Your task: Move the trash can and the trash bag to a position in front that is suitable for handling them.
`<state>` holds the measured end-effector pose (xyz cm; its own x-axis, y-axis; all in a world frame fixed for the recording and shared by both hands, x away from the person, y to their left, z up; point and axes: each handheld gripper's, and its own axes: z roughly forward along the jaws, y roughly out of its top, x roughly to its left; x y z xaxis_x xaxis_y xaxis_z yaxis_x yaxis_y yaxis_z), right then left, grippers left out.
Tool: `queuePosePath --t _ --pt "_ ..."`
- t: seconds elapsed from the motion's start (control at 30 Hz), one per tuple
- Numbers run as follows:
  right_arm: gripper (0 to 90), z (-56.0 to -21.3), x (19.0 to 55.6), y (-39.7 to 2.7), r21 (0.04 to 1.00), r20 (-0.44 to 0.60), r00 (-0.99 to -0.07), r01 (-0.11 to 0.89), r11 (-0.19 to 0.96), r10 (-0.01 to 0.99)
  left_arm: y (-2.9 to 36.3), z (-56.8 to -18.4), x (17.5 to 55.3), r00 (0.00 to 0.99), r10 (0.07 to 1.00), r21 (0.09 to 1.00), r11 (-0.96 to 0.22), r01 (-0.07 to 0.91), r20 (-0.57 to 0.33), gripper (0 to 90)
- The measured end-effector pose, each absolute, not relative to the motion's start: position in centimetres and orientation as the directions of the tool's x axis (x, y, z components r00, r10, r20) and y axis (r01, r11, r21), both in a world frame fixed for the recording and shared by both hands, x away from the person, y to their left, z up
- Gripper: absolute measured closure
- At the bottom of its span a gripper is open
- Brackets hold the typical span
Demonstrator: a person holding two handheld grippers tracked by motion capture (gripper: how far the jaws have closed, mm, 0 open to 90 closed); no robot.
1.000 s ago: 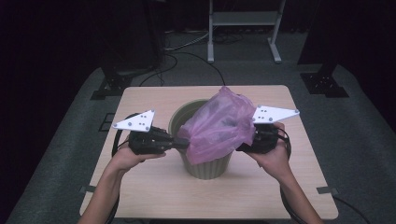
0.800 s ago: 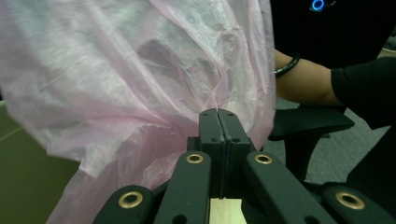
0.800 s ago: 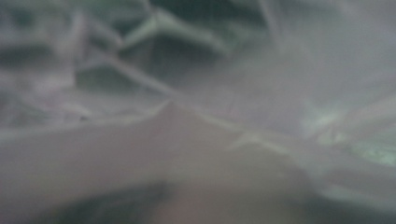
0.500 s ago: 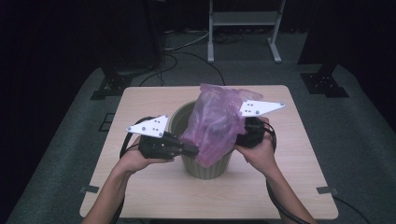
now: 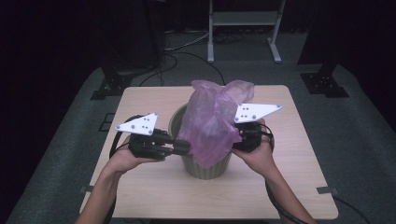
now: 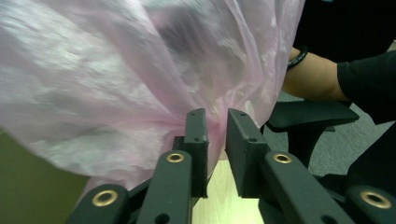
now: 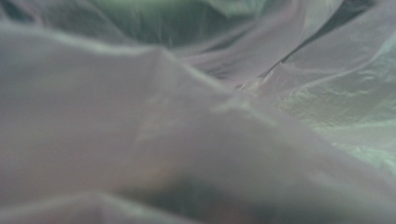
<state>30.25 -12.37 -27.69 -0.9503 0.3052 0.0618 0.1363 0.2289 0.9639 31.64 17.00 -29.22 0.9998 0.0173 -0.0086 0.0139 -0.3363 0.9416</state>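
Bag [image 5: 212,123] (pink film) sits bunched over the green bin [image 5: 205,163] mid-table [image 5: 289,154], held up from both sides, looks like it's being spread to line the bin. Left gripper [image 5: 180,147] has its jaws narrowed on a gathered fold at the bag's left edge, film pinched between them with a small gap showing in the left gripper view [image 6: 217,135], so that side is anchored while the rest gets pulled. Right gripper [image 5: 243,135] is pressed into the bag's right side; film covers its own camera, so can't tell its jaw state.
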Motion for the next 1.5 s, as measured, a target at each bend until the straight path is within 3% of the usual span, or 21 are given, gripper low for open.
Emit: queuePosePath --t 0.23,0.43,0.57,0.67,0.7,0.77,0.8,0.9,1.0,1.33,1.5 --pt "90.0 -27.6 29.6 -12.0 0.96 0.032 -0.96 0.107 0.259 0.278 18.2 -27.8 32.3 0.996 0.093 0.938 -0.346 0.018 0.015 63.1" --pt "90.0 -27.6 29.4 -11.8 0.956 0.026 -0.965 0.1 0.274 0.262 18.4 -26.6 33.8 0.989 0.149 0.945 -0.323 0.054 -0.006 43.0" --pt "90.0 -27.6 29.2 -11.6 0.953 0.023 -0.967 0.098 0.287 0.253 17.8 -26.3 35.1 0.989 0.143 0.942 -0.327 0.076 -0.03 32.9" --pt "90.0 -27.6 29.1 -11.5 0.95 0.017 -0.969 0.093 0.298 0.247 17.5 -26.1 35.7 0.992 0.124 0.946 -0.315 0.076 -0.039 32.2" --pt "90.0 -27.6 29.1 -11.4 0.949 0.014 -0.97 0.09 0.301 0.243 17.4 -26.1 35.8 0.993 0.113 0.946 -0.316 0.071 -0.037 34.1" --pt "90.0 -27.6 29.0 -11.4 0.948 0.012 -0.97 0.088 0.305 0.242 17.4 -26.1 35.8 0.995 0.1 0.948 -0.313 0.058 -0.028 48.3" --pt "90.0 -27.6 29.0 -11.3 0.948 0.009 -0.971 0.085 0.308 0.24 17.3 -26.2 35.7 0.997 0.073 0.951 -0.309 0.031 -0.009 60.3" --pt "90.0 -27.7 28.9 -11.2 0.946 0.007 -0.97 0.085 0.312 0.242 17.2 -26.4 35.6 0.998 0.067 0.951 -0.309 0.026 -0.005 79.0" --pt "83.7 -27.7 29.1 -11.4 0.947 0.013 -0.968 0.092 0.309 0.251 17.3 -26.7 35.5 0.999 0.053 0.955 -0.298 0.016 0.0 87.4" --pt "60.9 -28.1 30.7 -12.3 0.954 0.052 -0.941 0.146 0.263 0.334 17.3 -27.4 34.9 1.0 0.005 0.96 -0.28 0.001 0.001 89.7" --pt "57.9 -28.2 30.8 -11.2 0.946 0.028 -0.948 0.128 0.297 0.318 16.5 -27.4 34.8 1.0 -0.024 0.958 -0.286 -0.006 -0.001 89.7"
